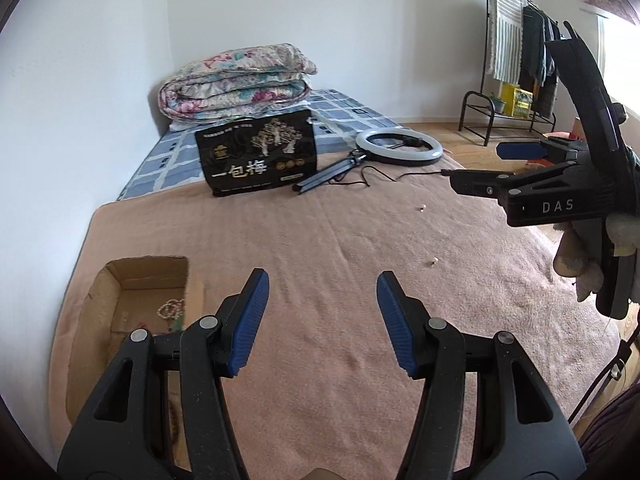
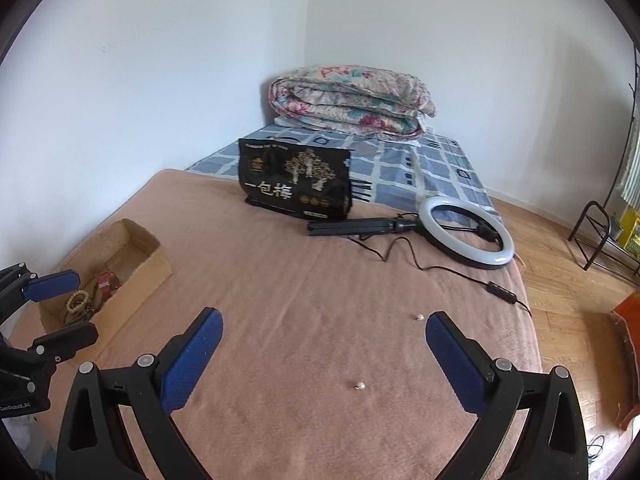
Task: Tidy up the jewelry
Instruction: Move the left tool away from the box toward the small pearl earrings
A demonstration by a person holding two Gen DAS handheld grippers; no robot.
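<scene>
Pink-beige blanket fabric (image 2: 304, 320) is seen covering the near part of the bed, and every item is carried on it. Two small pale earrings are noted lying loose on this blanket: the nearer one (image 2: 361, 385) is found between the spread fingers of the right tool (image 2: 323, 354), and the farther one (image 2: 419, 317) lies just beyond the right-hand finger. Both are also recorded in the left wrist view (image 1: 433, 260) (image 1: 421, 208), well apart from each other.

An open brown cardboard box (image 2: 140, 264) is placed at the bed's left edge. A cream beaded bracelet (image 2: 78, 302), darker bead strings and a small red item are contained in it.

The left tool (image 1: 322, 320) is held released, jaws wide, nothing grasped, positioned beside the box. The right tool is likewise released and empty, hovering over the blanket.

Further back, a black printed snack bag with gold lettering (image 2: 296, 178) is stood upright. A white ring light on a folded black stand (image 2: 466, 232) is laid flat beside it, its cable trailing over the blanket. A folded floral quilt (image 2: 352, 100) is stacked on the blue checked sheet (image 2: 440, 168) by the wall.
</scene>
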